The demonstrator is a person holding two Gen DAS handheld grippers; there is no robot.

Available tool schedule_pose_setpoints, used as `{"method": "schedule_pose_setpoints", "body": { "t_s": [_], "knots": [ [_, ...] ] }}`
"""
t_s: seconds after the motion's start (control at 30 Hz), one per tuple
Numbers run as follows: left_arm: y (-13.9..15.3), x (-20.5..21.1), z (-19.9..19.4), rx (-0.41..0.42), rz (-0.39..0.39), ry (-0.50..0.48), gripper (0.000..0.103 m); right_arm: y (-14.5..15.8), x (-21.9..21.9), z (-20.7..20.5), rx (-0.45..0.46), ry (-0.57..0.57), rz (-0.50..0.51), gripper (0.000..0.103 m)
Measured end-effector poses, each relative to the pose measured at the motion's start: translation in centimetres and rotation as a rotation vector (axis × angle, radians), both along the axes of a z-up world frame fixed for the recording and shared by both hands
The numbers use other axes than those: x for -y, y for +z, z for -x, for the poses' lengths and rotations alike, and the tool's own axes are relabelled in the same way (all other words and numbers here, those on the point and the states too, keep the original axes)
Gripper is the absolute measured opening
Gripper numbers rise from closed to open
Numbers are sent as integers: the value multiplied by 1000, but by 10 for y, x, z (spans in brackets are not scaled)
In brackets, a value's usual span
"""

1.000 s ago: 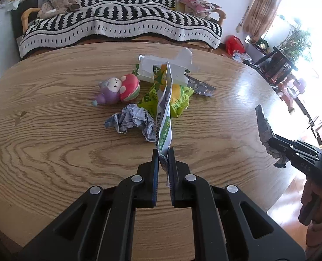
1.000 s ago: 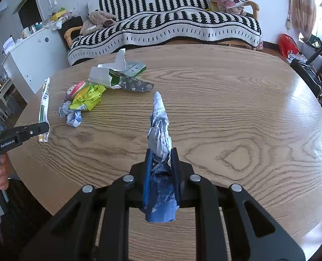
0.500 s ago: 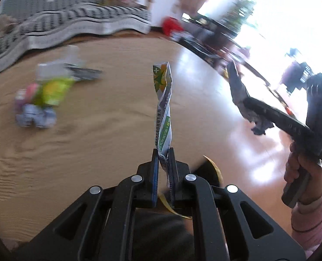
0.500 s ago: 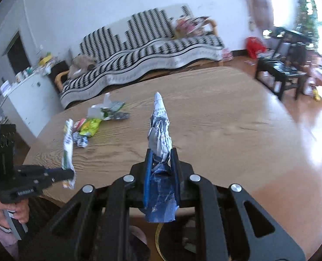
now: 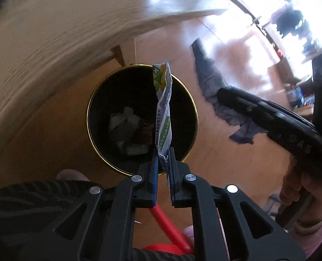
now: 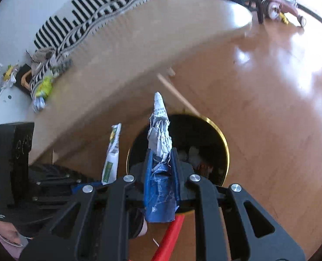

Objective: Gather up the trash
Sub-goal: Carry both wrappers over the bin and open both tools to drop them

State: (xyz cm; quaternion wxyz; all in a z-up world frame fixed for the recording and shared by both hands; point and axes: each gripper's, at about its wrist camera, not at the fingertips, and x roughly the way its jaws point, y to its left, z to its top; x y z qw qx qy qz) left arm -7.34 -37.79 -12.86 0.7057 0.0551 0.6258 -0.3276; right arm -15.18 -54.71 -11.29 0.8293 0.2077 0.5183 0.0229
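Note:
My left gripper (image 5: 162, 152) is shut on a white and green wrapper (image 5: 163, 106) and holds it over a black bin with a gold rim (image 5: 100, 95) on the floor. The bin holds some crumpled trash (image 5: 126, 126). My right gripper (image 6: 161, 152) is shut on a crumpled grey and blue paper (image 6: 160, 128), over the same bin (image 6: 222, 137). In the left wrist view the right gripper (image 5: 222, 93) holds that paper (image 5: 206, 80) to the right of the bin. In the right wrist view the left gripper (image 6: 104, 180) holds the wrapper (image 6: 112, 152) at the bin's left.
The round wooden table (image 5: 63, 28) stands beside the bin, with more trash (image 6: 43, 89) on its far side. A red tube (image 5: 169, 224) lies on the floor below the grippers. A striped sofa (image 6: 91, 15) stands behind the table.
Both grippers have swung off the table and down over the floor bin, still holding the wrapper and the crumpled paper.

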Motion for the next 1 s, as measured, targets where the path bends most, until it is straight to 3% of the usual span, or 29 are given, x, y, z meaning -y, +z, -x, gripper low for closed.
{"method": "schedule_pose_setpoints", "body": {
  "t_s": [0.07,0.7,0.73,0.77,0.8,0.83,0.87,1.0],
  "knots": [
    [5,5,4,56,-9,-26,7,-4,2,-2,-14,0,-3,17],
    [-4,7,-1,28,0,0,8,-17,22,-21,-45,-49,-78,17],
    [-4,7,-1,27,-7,6,21,-18,26,-21,-52,-65,-103,19],
    [-5,6,-2,15,-3,15,60,-18,30,-20,-59,-86,-117,37],
    [-5,4,-3,11,2,29,97,-17,34,-19,-60,-107,-120,74],
    [-1,0,-4,21,28,53,97,-16,36,-19,-54,-121,-121,89],
    [2,-3,-4,28,49,61,97,-14,37,-18,-46,-131,-126,95],
    [15,-12,-2,60,107,79,97,-4,48,-15,2,-196,-152,96]
  ]
}}
